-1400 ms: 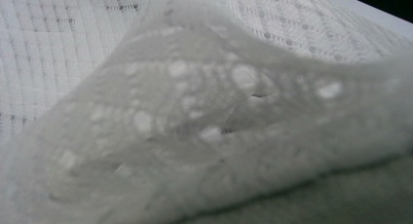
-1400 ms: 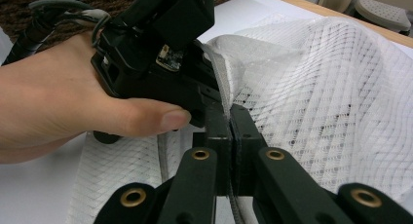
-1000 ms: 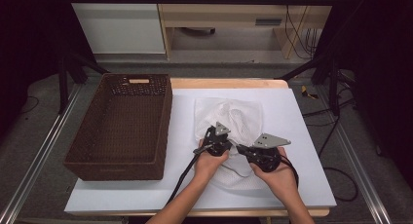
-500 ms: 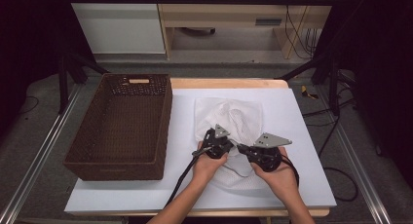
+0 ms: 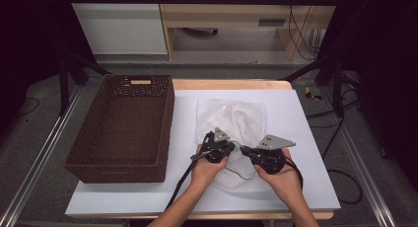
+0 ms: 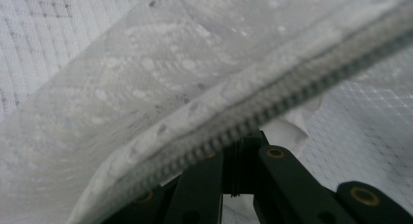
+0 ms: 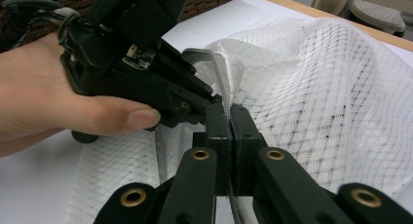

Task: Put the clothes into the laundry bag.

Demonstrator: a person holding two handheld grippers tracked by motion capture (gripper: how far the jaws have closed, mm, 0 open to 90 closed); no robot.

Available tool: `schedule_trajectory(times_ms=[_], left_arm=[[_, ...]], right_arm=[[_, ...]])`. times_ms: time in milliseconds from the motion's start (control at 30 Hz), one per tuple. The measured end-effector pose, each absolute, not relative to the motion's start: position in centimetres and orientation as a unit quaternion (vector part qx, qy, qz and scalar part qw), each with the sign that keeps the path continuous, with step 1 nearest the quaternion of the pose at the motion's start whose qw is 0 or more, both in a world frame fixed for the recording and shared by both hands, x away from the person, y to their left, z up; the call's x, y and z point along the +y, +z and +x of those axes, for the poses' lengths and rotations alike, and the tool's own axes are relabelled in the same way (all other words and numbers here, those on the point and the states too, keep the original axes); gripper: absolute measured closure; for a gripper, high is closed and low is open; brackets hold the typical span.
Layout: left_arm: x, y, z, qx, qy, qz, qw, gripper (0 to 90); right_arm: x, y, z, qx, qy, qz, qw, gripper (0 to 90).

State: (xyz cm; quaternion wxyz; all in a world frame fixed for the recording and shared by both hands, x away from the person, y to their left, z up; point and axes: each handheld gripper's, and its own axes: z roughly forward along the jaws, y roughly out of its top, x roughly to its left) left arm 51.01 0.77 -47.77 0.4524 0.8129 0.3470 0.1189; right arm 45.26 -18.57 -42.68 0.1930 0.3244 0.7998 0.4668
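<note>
A white mesh laundry bag point(image 5: 231, 116) with a zipper lies on the white table point(image 5: 300, 148). My left gripper point(image 5: 230, 148) and my right gripper point(image 5: 244, 151) meet tip to tip at the bag's near middle. The left gripper point(image 6: 239, 148) is shut on the bag's zipper edge point(image 6: 292, 95), which runs slantwise over its jaws. The right gripper point(image 7: 229, 112) is shut on the same zipper edge point(image 7: 225, 80), with the mesh point(image 7: 331, 97) spreading to its right. The left gripper point(image 7: 214, 101) and its hand point(image 7: 53, 97) sit just beside it.
A large brown wicker basket point(image 5: 166, 119) stands on the left part of the table, close to the bag's left side. The table's right edge is a hand's width past the right hand. Cables point(image 5: 182, 182) trail back from both grippers.
</note>
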Motion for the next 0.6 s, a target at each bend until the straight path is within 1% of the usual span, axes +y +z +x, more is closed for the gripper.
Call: schedule_trajectory(times_ms=[367, 433, 600], left_arm=[[2.4, -46.2, 47.9, 0.332, 0.115, 0.817, 0.456, 90.0], [2.7, -45.4, 47.1, 0.324, 0.121, 0.820, 0.456, 90.0], [4.1, -43.4, 45.9, 0.306, 0.163, 0.822, 0.452, 89.9]], right_arm=[[-18.8, -42.8, 45.4, 0.799, 0.467, 0.326, 0.195, 89.1], [-18.8, -42.8, 45.3, 0.799, 0.467, 0.325, 0.195, 89.1], [-18.8, -42.7, 45.3, 0.798, 0.468, 0.325, 0.196, 89.1]])
